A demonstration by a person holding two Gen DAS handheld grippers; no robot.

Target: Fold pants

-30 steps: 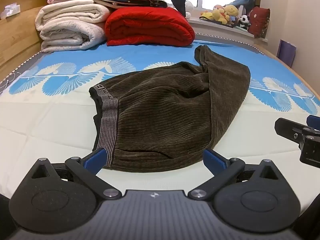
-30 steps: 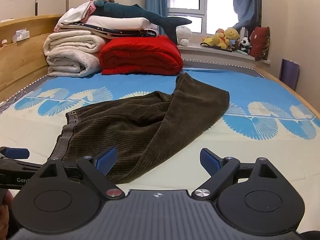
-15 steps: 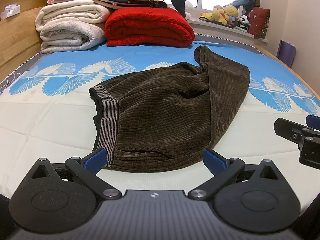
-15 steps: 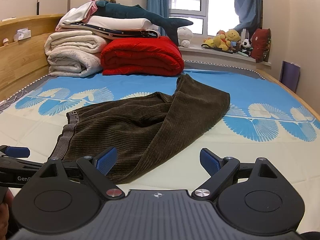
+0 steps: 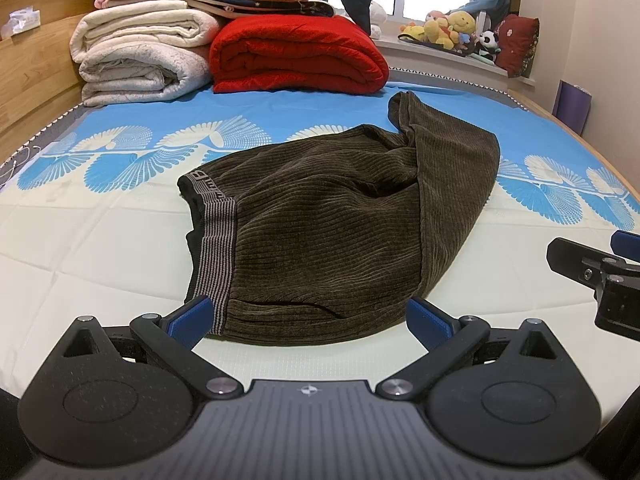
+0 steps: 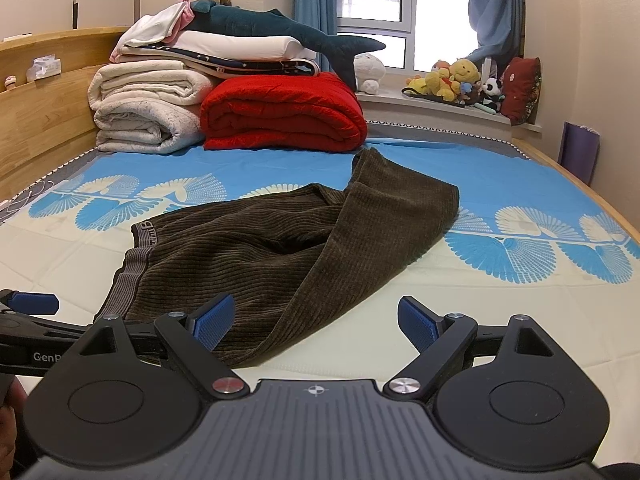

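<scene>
Nothing has moved since the earlier frames: both grippers sit where they were and the pants lie as before. The pants (image 5: 332,220), brown corduroy, are spread on the bed (image 5: 100,248) in a rough fold, with the striped waistband (image 5: 218,248) on the left side and one leg (image 5: 452,184) laid back over the body toward the far right. The left gripper (image 5: 308,318) hovers at the near hem of the pants, its jaws spread wide and gripping nothing; the blue pads (image 5: 188,318) stand either side of the hem, and whether they touch the cloth cannot be told. The right gripper (image 6: 316,322) is likewise wide open and empty, with its left pad in front of the near edge of the folded leg and its right pad over bare sheet. Each gripper shows at the edge of the other's view. At the far end of the bed are a red quilt (image 5: 296,56), white blankets (image 5: 140,60) and a plush shark (image 6: 280,32) on top. Soft toys (image 6: 452,80) line the window sill
</scene>
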